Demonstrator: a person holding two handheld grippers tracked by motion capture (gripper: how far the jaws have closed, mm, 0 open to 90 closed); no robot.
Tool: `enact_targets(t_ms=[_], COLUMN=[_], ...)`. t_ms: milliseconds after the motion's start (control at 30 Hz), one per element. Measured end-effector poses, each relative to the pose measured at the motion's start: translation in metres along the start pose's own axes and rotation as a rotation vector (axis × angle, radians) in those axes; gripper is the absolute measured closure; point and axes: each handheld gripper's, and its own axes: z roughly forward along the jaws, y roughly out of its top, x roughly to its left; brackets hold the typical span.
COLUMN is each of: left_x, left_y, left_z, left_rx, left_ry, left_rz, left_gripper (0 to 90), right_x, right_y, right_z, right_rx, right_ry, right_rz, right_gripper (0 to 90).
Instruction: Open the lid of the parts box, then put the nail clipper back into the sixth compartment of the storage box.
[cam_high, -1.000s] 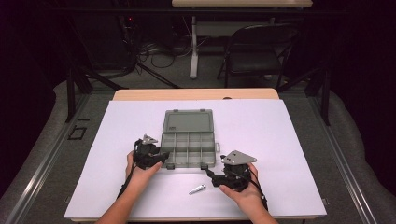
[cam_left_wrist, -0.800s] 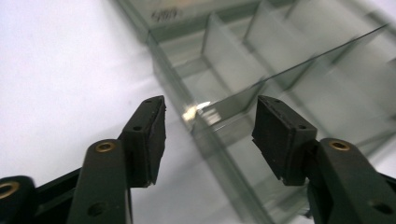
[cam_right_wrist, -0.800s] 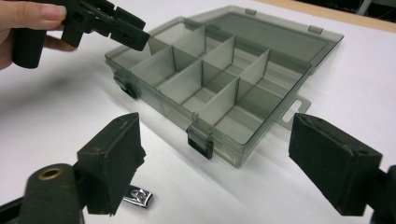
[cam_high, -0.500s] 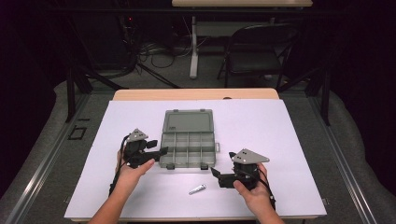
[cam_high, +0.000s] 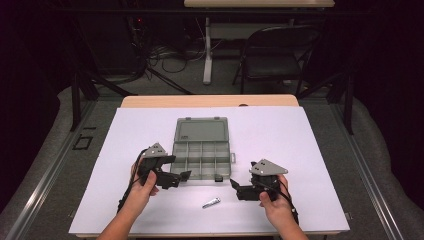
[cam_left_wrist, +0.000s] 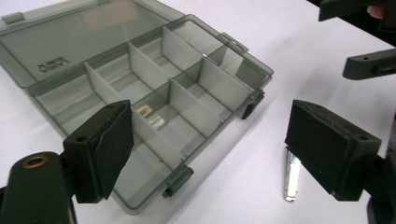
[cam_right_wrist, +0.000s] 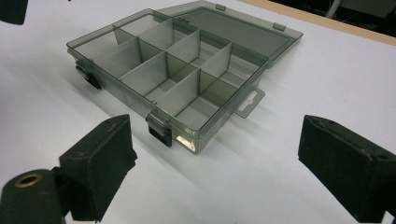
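Observation:
A smoky grey compartment box (cam_high: 202, 150) lies in the middle of the white table with its lid flat open behind it. My left gripper (cam_high: 179, 167) hovers at the box's front left corner. Its jaws have just been opening and nothing is pressed between them (cam_left_wrist: 210, 140). A small pale piece (cam_left_wrist: 152, 116) lies in a front compartment. A small shiny metal piece (cam_high: 211, 202) rests on the table in front of the box. My right gripper (cam_high: 243, 175) sits off the front right corner, jaws also just opening, wide apart and empty (cam_right_wrist: 219, 158), facing the box (cam_right_wrist: 177, 70).
The white sheet (cam_high: 310, 150) covers the table, with bare room on both sides of the box. A wooden edge (cam_high: 210, 101) runs along the far side. Beyond it stand a dark chair (cam_high: 277, 55) and a desk leg with cables on the floor.
Both grippers have drawn back from the box's front edge and their jaws stand wider. The left hand has risen and shifted left. The metal piece has not moved.

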Motion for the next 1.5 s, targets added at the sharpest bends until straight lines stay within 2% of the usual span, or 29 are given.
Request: enact_targets(t_ms=[67, 133, 200, 267, 300, 333, 567, 733, 800, 833, 1000, 1233, 1400, 1500], left_x=[-0.002, -0.005, -0.009, -0.017, -0.017, -0.024, -0.035, -0.041, -0.044, -0.044, -0.046, -0.044, -0.044, -0.048], left_y=[0.0, -0.001, -0.003, -0.004, -0.004, -0.005, -0.006, -0.006, -0.006, -0.006, -0.005, 0.001, 0.008, 0.013], left_z=[0.003, 0.007, 0.012, 0.02, 0.02, 0.024, 0.035, 0.039, 0.043, 0.043, 0.05, 0.055, 0.059, 0.063], left_rx=[0.004, 0.013, 0.024, 0.048, 0.048, 0.058, 0.097, 0.106, 0.138, 0.138, 0.202, 0.232, 0.272, 0.301], left_ry=[-0.024, -0.025, -0.039, -0.086, -0.086, -0.091, -0.109, -0.121, -0.137, -0.137, -0.152, -0.191, -0.18, -0.196], left_rz=[0.005, 0.024, 0.026, 0.046, 0.046, 0.07, 0.101, 0.113, 0.12, 0.12, 0.122, 0.096, 0.124, 0.153], left_gripper=[15.1, 15.1, 15.2, 15.2, 15.2, 15.2, 15.2, 15.2, 15.2, 15.2, 15.2, 15.2, 15.1, 15.1], right_x=[-0.001, -0.002, -0.006, -0.008, -0.008, -0.009, -0.013, -0.015, -0.015, -0.015, -0.015, -0.016, -0.018, -0.02], right_y=[0.0, -0.001, -0.001, -0.001, -0.001, -0.001, -0.001, 0.0, -0.001, -0.001, 0.0, 0.002, 0.0, -0.001], right_z=[0.0, 0.0, 0.0, -0.001, -0.001, -0.001, -0.002, -0.005, -0.006, -0.006, -0.005, -0.004, -0.006, -0.007], right_rx=[0.0, 0.008, 0.008, 0.012, 0.012, 0.014, 0.011, 0.009, 0.007, 0.007, 0.008, 0.007, 0.013, 0.015], right_ry=[-0.005, -0.008, -0.002, -0.006, -0.006, -0.007, -0.01, -0.016, -0.012, -0.012, -0.007, -0.003, -0.009, -0.015], right_rz=[0.002, 0.01, 0.026, 0.031, 0.031, 0.037, 0.035, 0.039, 0.042, 0.042, 0.034, 0.037, 0.036, 0.034], right_gripper=[9.7, 9.7, 9.8, 9.9, 9.9, 10.0, 10.5, 10.9, 10.9, 10.9, 11.0, 11.6, 11.6, 11.6])
